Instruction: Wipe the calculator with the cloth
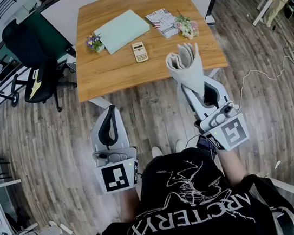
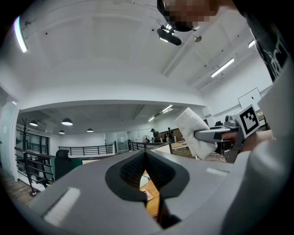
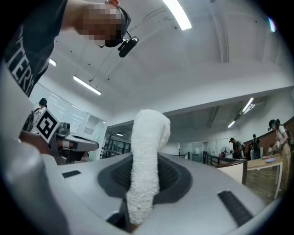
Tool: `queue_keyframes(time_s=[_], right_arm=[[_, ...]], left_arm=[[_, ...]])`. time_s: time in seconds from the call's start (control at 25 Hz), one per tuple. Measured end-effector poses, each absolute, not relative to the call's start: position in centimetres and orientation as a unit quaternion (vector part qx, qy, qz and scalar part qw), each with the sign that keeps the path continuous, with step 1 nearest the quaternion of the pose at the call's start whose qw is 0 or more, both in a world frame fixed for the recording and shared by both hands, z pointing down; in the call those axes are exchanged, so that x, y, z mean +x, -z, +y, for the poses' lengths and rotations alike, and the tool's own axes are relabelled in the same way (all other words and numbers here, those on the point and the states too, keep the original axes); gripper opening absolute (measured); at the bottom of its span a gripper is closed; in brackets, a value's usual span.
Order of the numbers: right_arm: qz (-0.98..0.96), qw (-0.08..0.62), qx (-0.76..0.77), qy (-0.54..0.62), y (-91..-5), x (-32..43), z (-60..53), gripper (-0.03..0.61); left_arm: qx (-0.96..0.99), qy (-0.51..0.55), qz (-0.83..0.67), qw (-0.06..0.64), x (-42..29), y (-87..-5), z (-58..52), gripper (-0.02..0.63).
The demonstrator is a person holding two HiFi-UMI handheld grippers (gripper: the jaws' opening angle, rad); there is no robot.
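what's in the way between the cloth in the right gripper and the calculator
Nothing visible. The calculator lies on bare table, clear of the green folder, with only open air between it and the cloth in the right gripper.

Left gripper (image 1: 111, 111) closed — right gripper (image 1: 187, 85) clamped.

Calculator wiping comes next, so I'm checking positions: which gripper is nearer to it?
Right. The right gripper, shut on the cloth, is by the table's near edge, right of the calculator. The left gripper is over the floor, farther away on its left.
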State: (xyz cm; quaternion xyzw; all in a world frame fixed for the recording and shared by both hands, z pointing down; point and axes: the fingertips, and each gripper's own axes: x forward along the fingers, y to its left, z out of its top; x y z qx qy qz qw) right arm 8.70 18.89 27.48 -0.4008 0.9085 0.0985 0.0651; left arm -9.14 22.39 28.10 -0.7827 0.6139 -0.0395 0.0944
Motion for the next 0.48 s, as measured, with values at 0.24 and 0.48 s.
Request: queue_keyframes(time_s=[0.24,0.48], right_arm=[[0.91,0.062,-0.397,-0.1,-27.4,8.5,17.9,0.095],[0.91,0.06,-0.397,-0.101,-27.4,8.7,17.6,0.095]], left_arm=[[-0.781,0.044,0.616,0.092,-9.0,-28.2,21.6,0.009],[-0.779,0.045,0.619,0.091,-9.0,-28.2,21.3,0.009]])
